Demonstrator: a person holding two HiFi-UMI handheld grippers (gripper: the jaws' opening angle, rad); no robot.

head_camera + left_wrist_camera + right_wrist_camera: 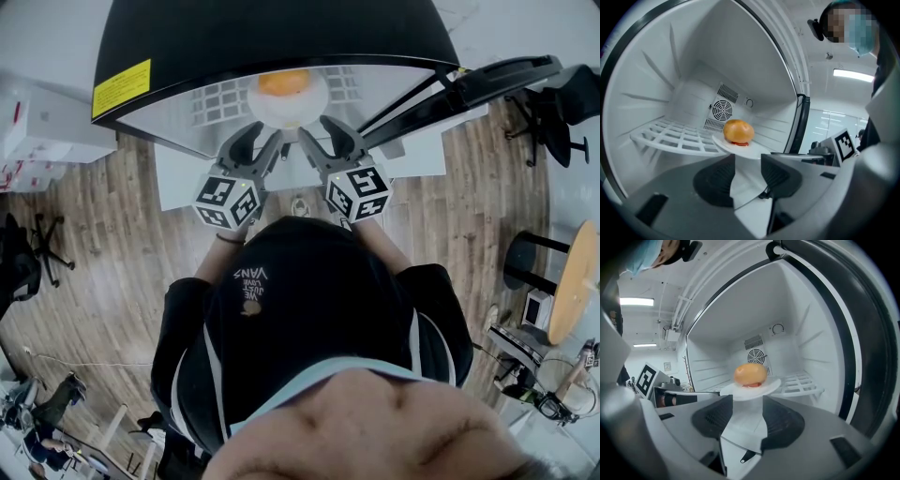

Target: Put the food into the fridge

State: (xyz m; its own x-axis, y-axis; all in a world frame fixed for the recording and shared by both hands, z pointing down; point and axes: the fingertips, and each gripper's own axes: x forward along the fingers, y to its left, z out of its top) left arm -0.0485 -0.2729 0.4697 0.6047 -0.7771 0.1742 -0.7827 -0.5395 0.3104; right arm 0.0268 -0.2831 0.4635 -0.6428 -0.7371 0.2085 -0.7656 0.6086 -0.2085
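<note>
A burger with a golden bun [284, 82] [738, 131] [750, 374] sits on a white plate [289, 114] [749, 151] [765, 387]. The plate is held level in the mouth of the open fridge [272, 37], just above the white wire shelf [675, 138] [800, 383]. My left gripper [271, 150] [747, 176] is shut on the plate's near-left rim. On the near-right rim my right gripper [313, 142] [746, 420] is shut too. The two grippers sit side by side, their marker cubes close together.
The fridge's interior is white, with a round fan grille [722, 111] [756, 356] on the back wall. Its open door [487, 82] swings out to the right. Wooden floor, an office chair [553, 117] and a round table [574, 281] lie around me.
</note>
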